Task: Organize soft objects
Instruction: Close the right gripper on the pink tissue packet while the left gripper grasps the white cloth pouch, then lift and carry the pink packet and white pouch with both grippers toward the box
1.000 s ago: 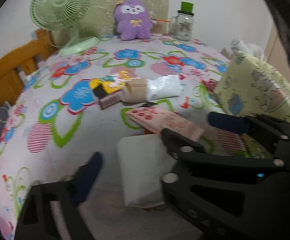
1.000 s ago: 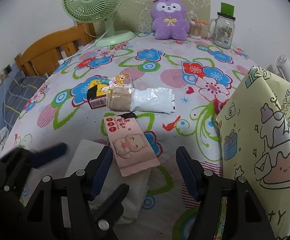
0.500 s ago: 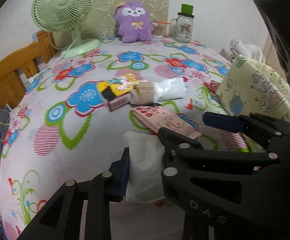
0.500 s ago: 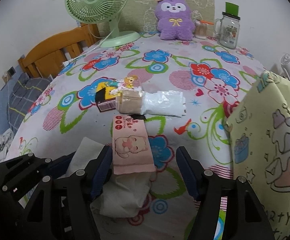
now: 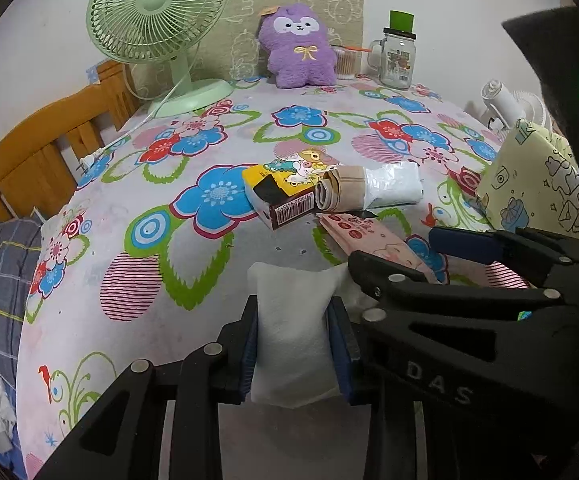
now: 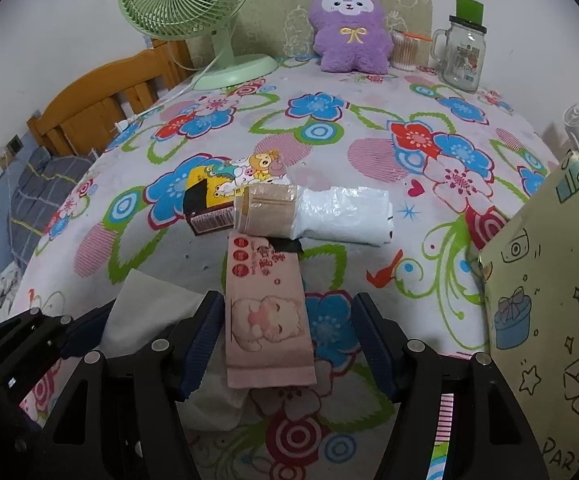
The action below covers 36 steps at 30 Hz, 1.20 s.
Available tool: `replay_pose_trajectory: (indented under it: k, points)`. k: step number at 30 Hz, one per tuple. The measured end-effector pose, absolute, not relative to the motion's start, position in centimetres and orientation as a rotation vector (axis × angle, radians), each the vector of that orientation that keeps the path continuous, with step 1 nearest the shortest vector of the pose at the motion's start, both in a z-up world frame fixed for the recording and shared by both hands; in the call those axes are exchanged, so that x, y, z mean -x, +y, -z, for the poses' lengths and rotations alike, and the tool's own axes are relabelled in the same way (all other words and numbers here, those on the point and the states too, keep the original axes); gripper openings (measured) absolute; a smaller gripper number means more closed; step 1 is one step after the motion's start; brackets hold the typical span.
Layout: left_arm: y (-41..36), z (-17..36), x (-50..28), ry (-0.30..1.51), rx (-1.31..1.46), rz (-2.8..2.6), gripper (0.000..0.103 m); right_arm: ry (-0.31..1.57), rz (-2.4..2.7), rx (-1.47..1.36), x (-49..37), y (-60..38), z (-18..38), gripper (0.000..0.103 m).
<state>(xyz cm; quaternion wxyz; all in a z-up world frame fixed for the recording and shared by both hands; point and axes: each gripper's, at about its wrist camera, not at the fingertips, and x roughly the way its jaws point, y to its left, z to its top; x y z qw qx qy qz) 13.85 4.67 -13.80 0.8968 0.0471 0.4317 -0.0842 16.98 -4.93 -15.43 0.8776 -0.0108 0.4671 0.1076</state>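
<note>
Now white tissue pack (image 5: 293, 332) squeezed between left gripper (image 5: 294, 350) pads, right gripper (image 6: 287, 344) open.

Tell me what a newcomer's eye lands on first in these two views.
The loud flowered tablecloth fills both views. At its far edge a purple plush toy sits upright between a green desk fan on the left and a glass mug jar on the right. Up close, the left gripper pinches a white soft pack, and the right gripper stands open around a pink tissue pack.
</note>
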Motion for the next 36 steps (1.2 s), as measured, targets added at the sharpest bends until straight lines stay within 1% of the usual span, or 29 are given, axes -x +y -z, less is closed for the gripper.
replay_pose_trajectory:
  k: [1,3,5,6,13,36]
  points:
    - [4.7,13.8,-14.0,0.898,-0.092,0.176,0.033,0.978,-0.232,0.019,-17.1,-4.9,15.5,0.063]
    - [4.5,13.9,-13.9,0.898,-0.104,0.176,0.033,0.979,-0.235,0.019,-17.1,-4.8,15.6,0.057]
    - [4.2,13.8,-13.9,0.893,-0.123,0.17,0.033,0.977,-0.256,0.032,-17.1,-4.4,15.6,0.044]
    - [4.2,13.8,-13.9,0.893,-0.126,0.167,0.033,0.978,-0.265,0.033,-17.1,-4.2,15.6,0.043]
    - [4.3,13.7,-13.8,0.893,-0.129,0.165,0.033,0.967,-0.254,0.028,-16.8,-4.2,15.5,0.041]
    - [2.9,11.8,-11.3,0.862,-0.125,0.171,0.032,0.905,-0.212,0.041,-13.2,-6.3,12.6,0.041]
